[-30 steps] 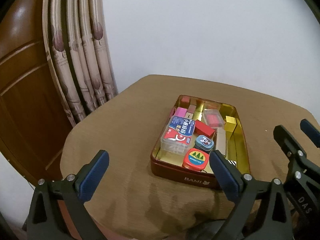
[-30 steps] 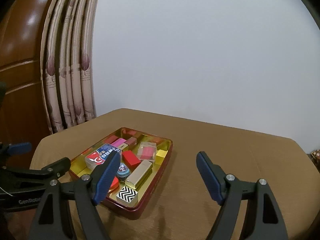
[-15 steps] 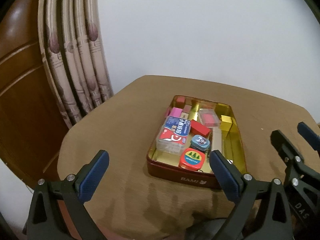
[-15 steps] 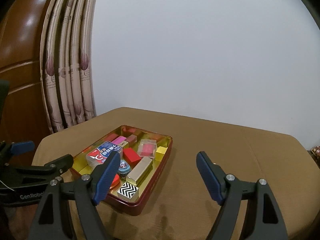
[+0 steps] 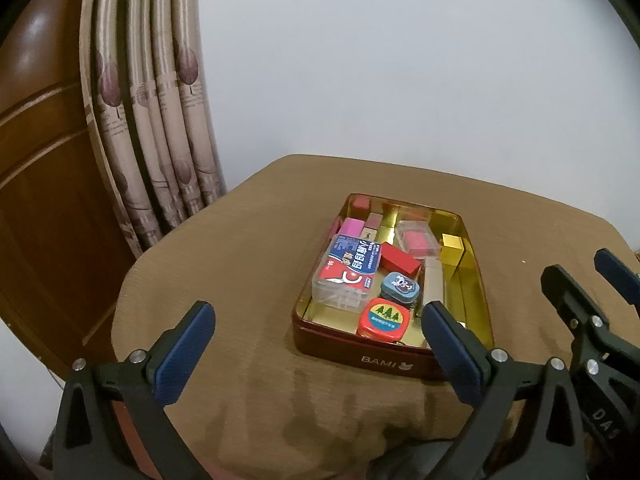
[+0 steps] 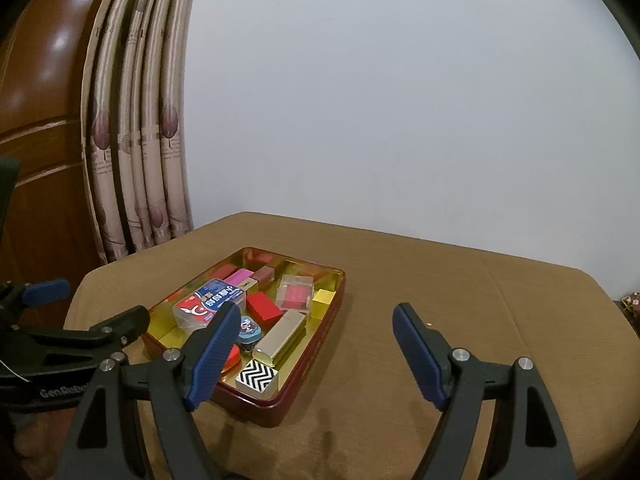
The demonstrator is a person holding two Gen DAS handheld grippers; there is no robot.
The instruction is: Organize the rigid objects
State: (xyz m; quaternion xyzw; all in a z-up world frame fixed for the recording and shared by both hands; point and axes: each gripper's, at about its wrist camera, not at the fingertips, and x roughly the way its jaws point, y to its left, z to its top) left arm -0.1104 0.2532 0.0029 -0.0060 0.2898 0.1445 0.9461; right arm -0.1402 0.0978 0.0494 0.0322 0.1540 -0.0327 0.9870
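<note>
A red tin of small boxes is seen at frame centre on the bench. Left gripper and right gripper are held spread, empty. Contents are judged light, stiff, slippery; flat sides should be gripped.

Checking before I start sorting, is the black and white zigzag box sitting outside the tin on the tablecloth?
No, the zigzag box lies inside the red tin, in its near corner beside the gold bar.

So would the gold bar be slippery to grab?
Probably a bit: the gold bar looks smooth and shiny, so fingers might slide. Its flat, boxy sides should stop it rolling. It lies flat in the tin, packed close to other things, leaving little room for gripping.
</note>
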